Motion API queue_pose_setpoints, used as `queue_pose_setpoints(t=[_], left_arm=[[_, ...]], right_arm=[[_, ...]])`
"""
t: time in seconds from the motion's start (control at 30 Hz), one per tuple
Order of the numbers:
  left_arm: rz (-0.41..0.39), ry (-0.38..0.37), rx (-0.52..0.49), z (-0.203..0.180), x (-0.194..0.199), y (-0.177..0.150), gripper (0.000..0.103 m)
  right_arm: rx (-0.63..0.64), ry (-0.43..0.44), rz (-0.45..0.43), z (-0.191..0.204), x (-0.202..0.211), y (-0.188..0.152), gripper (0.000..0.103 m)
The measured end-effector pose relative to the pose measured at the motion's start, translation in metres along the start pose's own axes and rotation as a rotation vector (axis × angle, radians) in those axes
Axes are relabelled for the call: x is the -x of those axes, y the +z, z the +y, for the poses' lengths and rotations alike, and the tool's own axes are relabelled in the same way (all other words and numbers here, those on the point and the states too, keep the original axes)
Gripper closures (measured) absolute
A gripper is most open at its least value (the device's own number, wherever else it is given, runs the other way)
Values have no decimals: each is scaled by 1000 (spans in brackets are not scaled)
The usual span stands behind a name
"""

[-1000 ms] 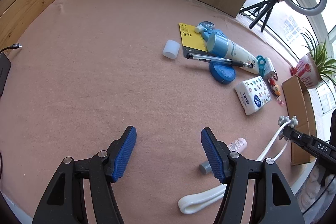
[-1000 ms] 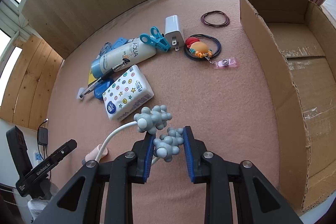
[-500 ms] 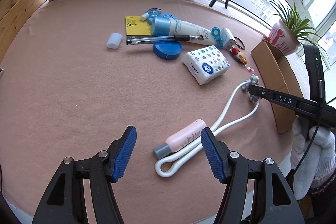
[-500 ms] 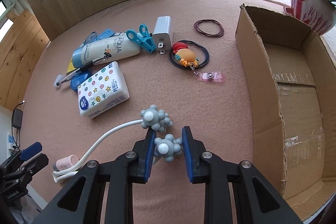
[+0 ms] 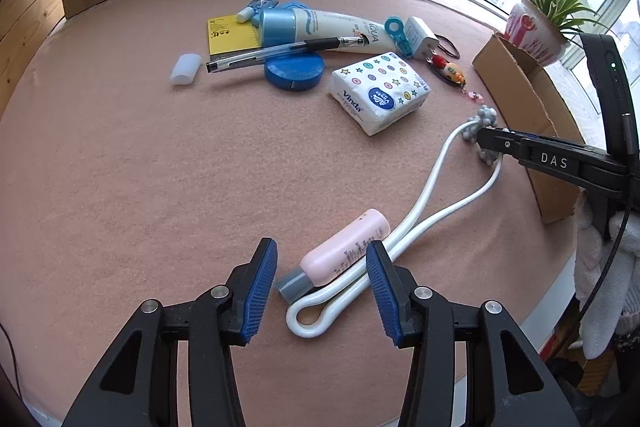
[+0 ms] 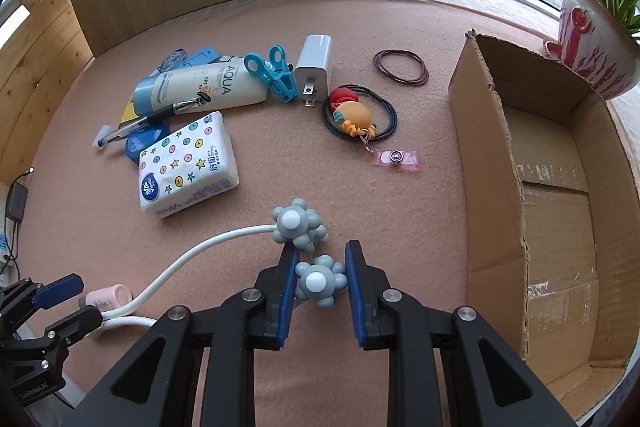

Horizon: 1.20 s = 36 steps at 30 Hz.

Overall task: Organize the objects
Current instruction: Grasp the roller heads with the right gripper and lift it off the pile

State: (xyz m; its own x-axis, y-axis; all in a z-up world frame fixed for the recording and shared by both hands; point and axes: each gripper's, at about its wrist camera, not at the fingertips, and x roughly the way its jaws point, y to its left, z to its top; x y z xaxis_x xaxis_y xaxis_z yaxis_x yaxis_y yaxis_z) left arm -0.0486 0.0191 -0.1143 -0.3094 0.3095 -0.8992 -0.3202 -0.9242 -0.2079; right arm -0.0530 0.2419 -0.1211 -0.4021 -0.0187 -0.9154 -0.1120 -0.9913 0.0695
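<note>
A white U-shaped massager [image 5: 432, 179] with two grey knobbed balls lies on the pink table cloth. My right gripper [image 6: 320, 281] is shut on one grey ball [image 6: 320, 281]; the other ball [image 6: 298, 225] lies just ahead of it. A pink tube with a grey cap [image 5: 344, 253] lies against the massager's bent end. My left gripper [image 5: 322, 285] is open, its jaws on either side of the tube's cap end and the massager's loop [image 5: 316, 311]. The open cardboard box [image 6: 560, 187] stands to the right.
Further back lie a tissue pack [image 5: 380, 91], sunscreen tube [image 5: 332, 27], pen [image 5: 280, 51], blue round tin [image 5: 294, 69], white cap [image 5: 185, 67], yellow card, blue clip [image 6: 274, 73], charger [image 6: 316, 67], keychain with badge reel [image 6: 356, 117] and hair ties [image 6: 400, 67]. A potted plant [image 6: 600, 39] stands behind the box.
My left gripper has swung right and come forward over the pink tube and the massager's loop, jaws narrower. My right gripper stays shut on the grey ball, shifting a little.
</note>
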Motion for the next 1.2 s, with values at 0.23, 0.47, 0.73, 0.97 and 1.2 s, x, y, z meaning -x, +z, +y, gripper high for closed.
queue_pose_setpoints(t=[0.23,0.47,0.73,0.97,1.2], left_arm=[[-41,140,44,24,-1,19,54],[-61,44,0,12,13,14,54],[-10,-53,-67,-22,7,-5,60],[28,-75,-107,-30,-1,-10,61],[44,-76,-81,-17,-16,0,59]], right_arm=[[4,-9,-6,2,0,4,82],[24,-32,-50,7,10,9,56],[8,-24,-76,3,23,10,54],[-33,41,-75,-2,39,-1,54],[-30,115,-35,13,41,-12,64]])
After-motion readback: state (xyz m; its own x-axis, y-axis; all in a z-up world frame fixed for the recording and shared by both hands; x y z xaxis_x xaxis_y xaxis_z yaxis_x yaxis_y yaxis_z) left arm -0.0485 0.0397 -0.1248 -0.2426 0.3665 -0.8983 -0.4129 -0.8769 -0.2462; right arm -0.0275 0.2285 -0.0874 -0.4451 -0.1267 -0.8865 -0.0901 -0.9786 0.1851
